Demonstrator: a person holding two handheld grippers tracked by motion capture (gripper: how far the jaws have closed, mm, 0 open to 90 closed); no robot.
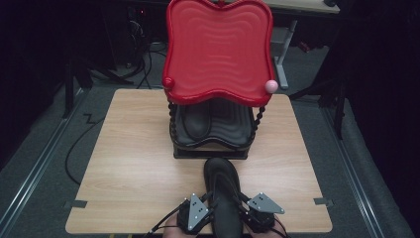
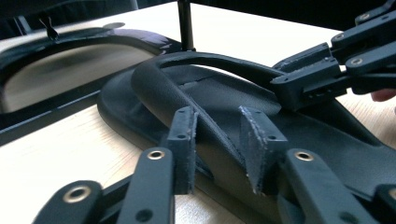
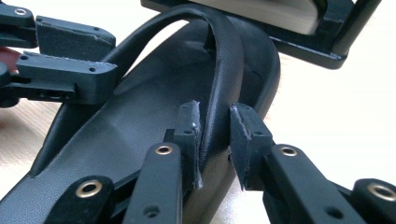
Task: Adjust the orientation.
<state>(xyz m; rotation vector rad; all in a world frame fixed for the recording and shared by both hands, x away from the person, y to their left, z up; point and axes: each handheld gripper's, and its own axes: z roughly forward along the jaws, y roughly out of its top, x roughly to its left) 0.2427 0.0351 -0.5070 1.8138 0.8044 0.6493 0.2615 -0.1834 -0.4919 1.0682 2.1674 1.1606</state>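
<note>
Straddling the two arms of a thong strap, both claws work on one black, flat-soled, leather-look sandal (image 1: 223,191).

**Right gripper** (image 3: 215,126): its pads are closed on the sandal's right strap arm (image 3: 225,70), pinching the band across its thickness just above the footbed.

**Left gripper** (image 2: 219,135): its jaws stand on either side of the left strap arm (image 2: 154,88). One pad lies against the band and a sliver of footbed shows at the other, so this claw reads as open, with no pinch yet.

**Sandal**: it lies sole-down on the pale wood-grain table (image 1: 138,163), just in front of the rack, with its toe towards the rack's base and its heel towards the person.

**Rack**: it is a two-tier stand with a red wavy plastic top tray (image 1: 218,49) and a black ribbed lower tray (image 1: 233,124). A second dark sandal (image 1: 197,121) lies on the left half of the lower tray, and the right half is free.

**Handling, as judged**: the sandal is probably light. The sole looks stiff enough to stay flat, but the strap is soft and arches under little force. A lift by the straps alone may therefore let the sole tip and swing. The surface is smooth and could slide in the pads. The best hold is low on each strap arm, near its anchor in the sole, with both sides taken evenly.
</note>
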